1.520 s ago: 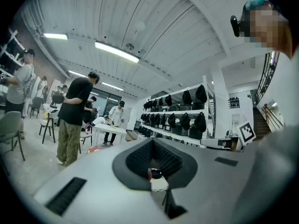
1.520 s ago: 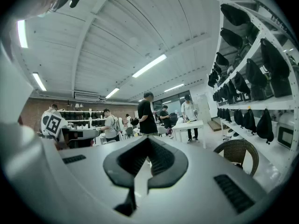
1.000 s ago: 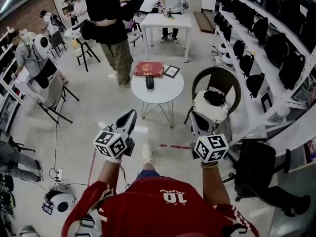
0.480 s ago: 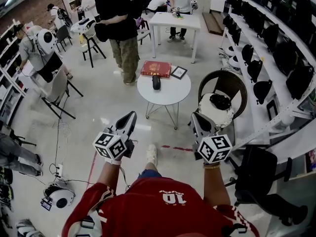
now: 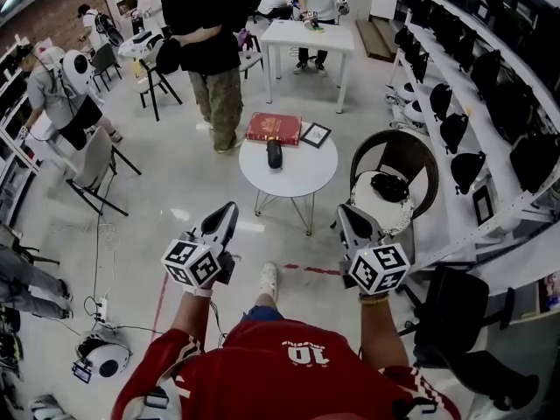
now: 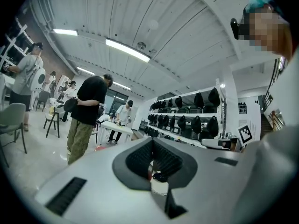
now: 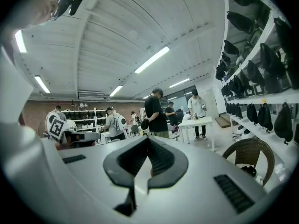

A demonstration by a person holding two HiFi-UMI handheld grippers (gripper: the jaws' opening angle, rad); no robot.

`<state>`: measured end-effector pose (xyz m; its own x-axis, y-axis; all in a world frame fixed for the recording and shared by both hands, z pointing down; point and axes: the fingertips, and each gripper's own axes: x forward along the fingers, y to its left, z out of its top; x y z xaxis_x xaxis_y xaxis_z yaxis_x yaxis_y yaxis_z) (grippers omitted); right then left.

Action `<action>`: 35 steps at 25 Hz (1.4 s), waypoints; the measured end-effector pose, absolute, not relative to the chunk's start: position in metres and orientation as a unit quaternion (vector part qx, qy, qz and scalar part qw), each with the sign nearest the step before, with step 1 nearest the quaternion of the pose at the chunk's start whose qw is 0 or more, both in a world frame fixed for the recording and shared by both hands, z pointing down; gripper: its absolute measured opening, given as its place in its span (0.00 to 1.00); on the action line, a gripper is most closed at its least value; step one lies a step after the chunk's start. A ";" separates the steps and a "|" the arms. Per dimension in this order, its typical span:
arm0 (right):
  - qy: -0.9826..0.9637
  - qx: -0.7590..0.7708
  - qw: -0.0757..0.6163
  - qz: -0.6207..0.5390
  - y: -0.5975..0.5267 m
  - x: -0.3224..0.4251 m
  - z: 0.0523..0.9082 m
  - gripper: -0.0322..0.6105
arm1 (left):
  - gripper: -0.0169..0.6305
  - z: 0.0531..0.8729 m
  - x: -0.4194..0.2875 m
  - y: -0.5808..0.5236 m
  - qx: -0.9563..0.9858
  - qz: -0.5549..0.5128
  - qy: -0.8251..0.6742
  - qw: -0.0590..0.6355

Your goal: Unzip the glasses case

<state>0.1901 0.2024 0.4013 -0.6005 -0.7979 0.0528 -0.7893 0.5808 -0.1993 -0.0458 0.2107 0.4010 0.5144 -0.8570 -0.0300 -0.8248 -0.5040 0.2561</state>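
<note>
One glasses case [image 5: 274, 153], dark, zipped shut, lies on the round white bench [image 5: 302, 175] in the upper middle of the head view, with nothing touching it. There are three things on that bench in all. The case sits near the middle. One red book [image 5: 274, 128] lies at the far edge just behind it. One small dark-framed picture [image 5: 315, 134] is to the right of the book.

Two grippers are in the lower half of the frame, both well short of the bench and both empty. The left gripper [image 5: 226, 214] is at lower left and its own view shows the jaws pressed together with nothing in them. The right gripper [image 5: 347, 217] is at lower right, its jaws also together, holding nothing. Each carries one marker cube. The person holding them wears a red shirt [image 5: 289, 366] at the bottom edge, and one white shoe [image 5: 265, 278] shows between the arms.

To the right of the bench is one wicker chair [image 5: 398, 151] with a white cushion and a black item on it. One standing person in a black top [image 5: 197, 11] is upper left of the bench. One white rectangular table [image 5: 308, 36] stands at the top centre. White shelves [image 5: 490, 103] with dark items run down the right side. There are several more people at upper left.
</note>
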 end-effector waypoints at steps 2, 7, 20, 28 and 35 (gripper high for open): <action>0.889 -0.445 0.018 -0.102 0.188 0.189 0.402 0.07 | 0.04 0.401 -0.048 0.196 0.863 -0.075 -0.489 0.106; 0.886 -0.451 0.015 -0.105 0.139 0.186 0.401 0.07 | 0.04 0.399 -0.055 0.148 0.861 -0.080 -0.488 0.115; 0.879 -0.469 0.013 -0.090 0.021 0.157 0.377 0.07 | 0.04 0.386 -0.089 0.019 0.870 -0.082 -0.471 0.120; 0.873 -0.478 0.019 -0.096 -0.036 0.134 0.372 0.07 | 0.04 0.378 -0.110 -0.043 0.877 -0.076 -0.459 0.119; 0.866 -0.490 0.014 -0.098 -0.074 0.113 0.373 0.07 | 0.04 0.382 -0.129 -0.090 0.883 -0.076 -0.445 0.129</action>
